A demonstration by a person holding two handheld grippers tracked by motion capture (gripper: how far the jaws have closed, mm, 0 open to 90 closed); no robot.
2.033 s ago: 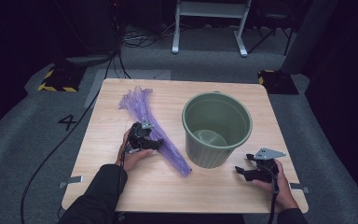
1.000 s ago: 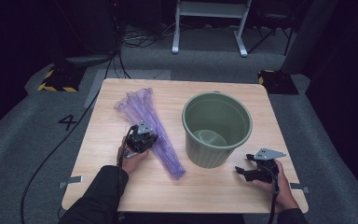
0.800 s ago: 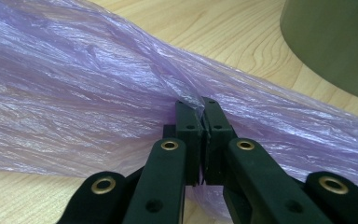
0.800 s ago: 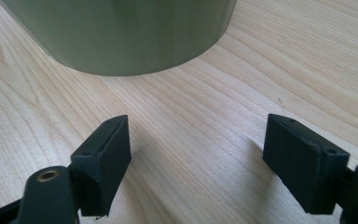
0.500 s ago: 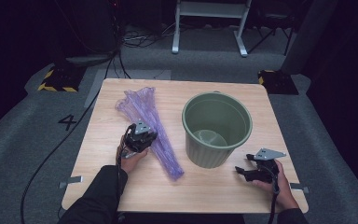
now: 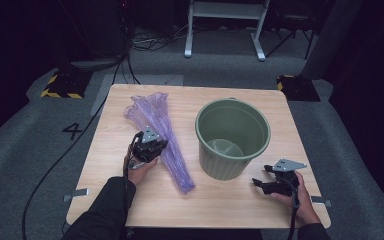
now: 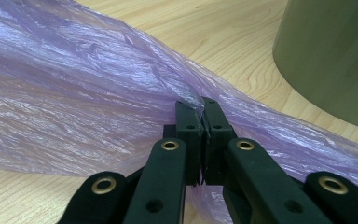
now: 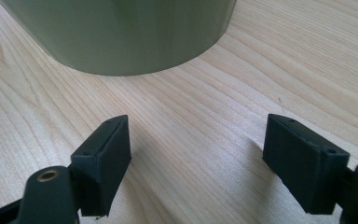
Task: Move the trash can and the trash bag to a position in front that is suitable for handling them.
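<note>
A long purple plastic bag lies on the wooden table, left of a green bucket. My left gripper is shut on the bag near its middle; in the left gripper view the two black pads pinch a fold of the purple plastic bag at my left gripper's tips. My right gripper rests low at the table's front right, just in front of the bucket. Its jaws stand wide apart over bare wood in the right gripper view, with the green bucket close ahead.
The bucket stands upright and empty, mouth open. Bare wood stretches between the bag's near end and my right gripper. Around the table lies grey carpet with a black cable and a yellow-black striped block.
The bag has shifted a little with my left gripper, its far end swinging toward the table's back edge and fanning out. My right gripper has stayed in place.
</note>
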